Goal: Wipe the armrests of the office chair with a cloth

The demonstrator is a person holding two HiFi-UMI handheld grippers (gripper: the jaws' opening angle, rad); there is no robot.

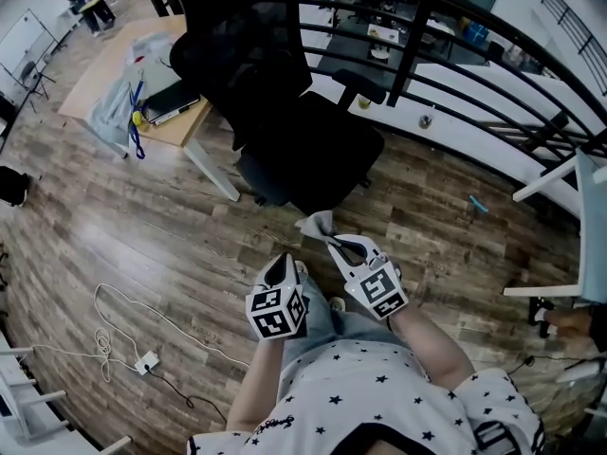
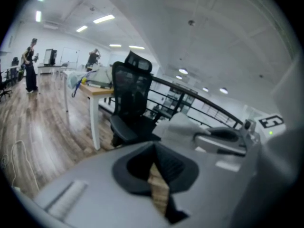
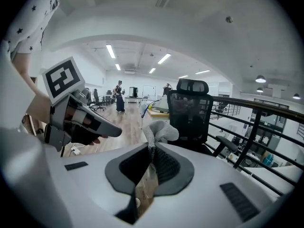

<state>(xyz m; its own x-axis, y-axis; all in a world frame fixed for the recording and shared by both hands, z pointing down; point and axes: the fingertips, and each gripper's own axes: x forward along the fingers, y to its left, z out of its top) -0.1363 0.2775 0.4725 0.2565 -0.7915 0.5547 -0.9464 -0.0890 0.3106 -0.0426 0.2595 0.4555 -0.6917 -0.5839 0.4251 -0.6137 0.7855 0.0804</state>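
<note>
A black office chair (image 1: pixel 285 112) stands ahead of me beside a railing, its right armrest (image 1: pixel 361 85) sticking out toward the rail; it shows too in the left gripper view (image 2: pixel 130 103) and the right gripper view (image 3: pixel 192 115). My right gripper (image 1: pixel 332 242) is shut on a pale grey cloth (image 1: pixel 317 224), which bunches up past the jaw tips (image 3: pixel 159 132). It hovers just short of the seat's front edge. My left gripper (image 1: pixel 282 262) hangs beside it, shut with nothing in it, and sits a little nearer to me.
A wooden desk (image 1: pixel 114 74) with bags and a notebook stands left of the chair. The black railing (image 1: pixel 446 74) runs behind the chair. A white cable and plug (image 1: pixel 123 349) lie on the wood floor at left. A white table leg (image 1: pixel 545 183) is at right.
</note>
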